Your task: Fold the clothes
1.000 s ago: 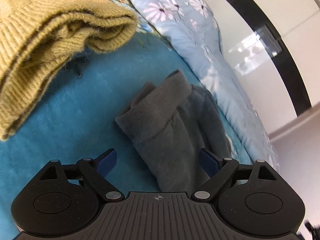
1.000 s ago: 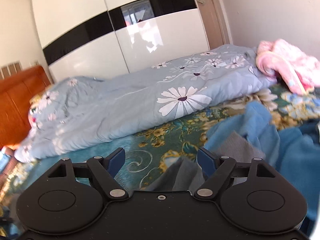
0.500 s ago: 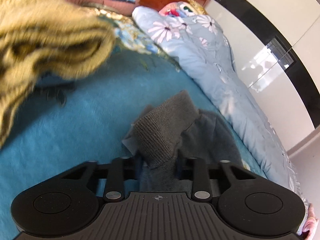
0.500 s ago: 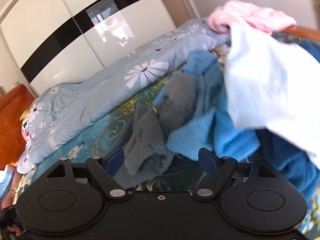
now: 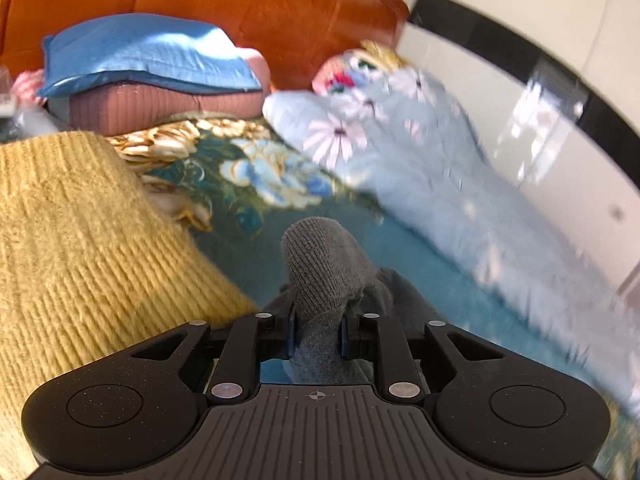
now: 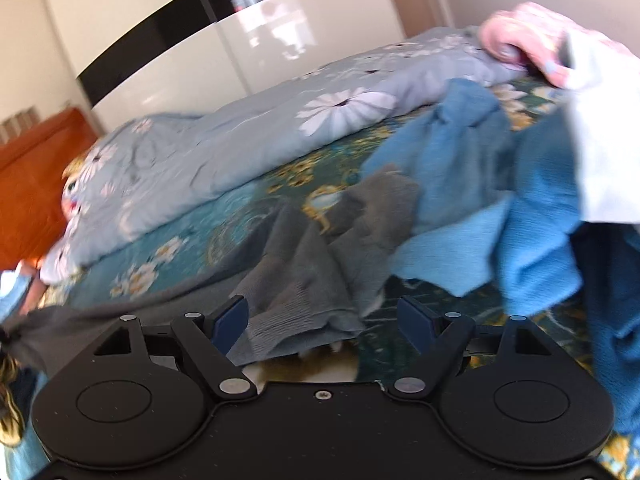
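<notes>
Our left claw (image 5: 316, 336) pinches the ribbed cuff of the dark grey knitted garment (image 5: 320, 276), at six o'clock on the bed, to draw it straight. Our right claw (image 6: 324, 320) hangs wide over its far hem (image 6: 296, 304), ready to grip.

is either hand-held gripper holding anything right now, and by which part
The left hand-held gripper is shut on the grey garment, pinching its ribbed cuff end. The right hand-held gripper is open over another part of it, holding nothing.
</notes>
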Tool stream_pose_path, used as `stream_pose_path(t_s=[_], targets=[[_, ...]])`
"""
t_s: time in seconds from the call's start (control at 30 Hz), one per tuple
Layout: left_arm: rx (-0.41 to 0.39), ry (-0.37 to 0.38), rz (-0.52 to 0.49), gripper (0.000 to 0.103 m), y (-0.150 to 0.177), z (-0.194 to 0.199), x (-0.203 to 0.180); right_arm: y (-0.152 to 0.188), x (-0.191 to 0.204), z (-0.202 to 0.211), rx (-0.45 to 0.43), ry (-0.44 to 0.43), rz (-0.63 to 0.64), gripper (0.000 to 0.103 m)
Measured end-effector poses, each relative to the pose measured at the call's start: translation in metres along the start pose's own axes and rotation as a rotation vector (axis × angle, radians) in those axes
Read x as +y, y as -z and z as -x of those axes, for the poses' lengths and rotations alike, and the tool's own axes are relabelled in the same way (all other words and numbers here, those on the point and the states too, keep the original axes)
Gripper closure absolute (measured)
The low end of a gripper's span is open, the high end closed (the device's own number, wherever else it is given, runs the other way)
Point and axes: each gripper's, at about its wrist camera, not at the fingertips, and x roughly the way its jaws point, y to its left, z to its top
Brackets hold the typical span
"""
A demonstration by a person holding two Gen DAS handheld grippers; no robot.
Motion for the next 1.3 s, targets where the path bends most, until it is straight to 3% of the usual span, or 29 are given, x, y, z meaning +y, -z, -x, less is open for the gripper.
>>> stream_pose_path(t_s=[0.13,0.2,0.23,0.27,0.5,0.6,0.73,0.83,0.97,1.07,1.1,1.13,1.3], targets=[[0.089,0.027,0.045,0.050,0.019,0.009,0.003,0.000,0.023,-0.009,0.009,-0.059,0.099,0.022],[0.119,0.050,0.031,0.043,0.032,0.020,0.003,0.000,0.035,-0.012,0.014,-0.095,0.167,0.022],[0.134,0.061,0.016,0.031,0.039,0.026,0.002,0.001,0.041,-0.015,0.020,-0.113,0.202,0.022],[0.145,0.077,0.002,0.028,0.047,0.034,0.003,0.003,0.047,-0.018,0.030,-0.128,0.233,0.022],[0.196,0.127,-0.053,0.027,0.096,0.080,0.010,0.022,0.063,-0.049,0.103,-0.071,0.433,0.026],[0.246,0.138,-0.058,0.027,0.112,0.091,0.013,0.027,0.062,-0.047,0.084,-0.024,0.527,0.026],[0.273,0.128,-0.087,0.027,0.120,0.098,0.012,0.035,0.063,-0.045,0.062,0.029,0.693,0.026],[0.278,0.131,-0.033,0.027,0.120,0.102,0.014,0.035,0.063,-0.055,0.078,0.059,0.769,0.032],[0.294,0.141,0.013,0.027,0.119,0.104,0.015,0.033,0.063,-0.062,0.031,0.067,0.774,0.041],[0.298,0.137,-0.014,0.027,0.118,0.106,0.009,0.023,0.054,-0.066,0.034,0.059,0.699,0.059],[0.301,0.139,-0.011,0.027,0.118,0.106,0.009,0.019,0.050,-0.067,0.040,0.057,0.664,0.073],[0.303,0.138,-0.011,0.027,0.120,0.106,0.008,0.015,0.046,-0.069,0.046,0.055,0.629,0.079],[0.321,0.134,-0.015,0.027,0.122,0.105,0.005,-0.020,0.011,-0.065,-0.018,0.038,0.366,0.085]])
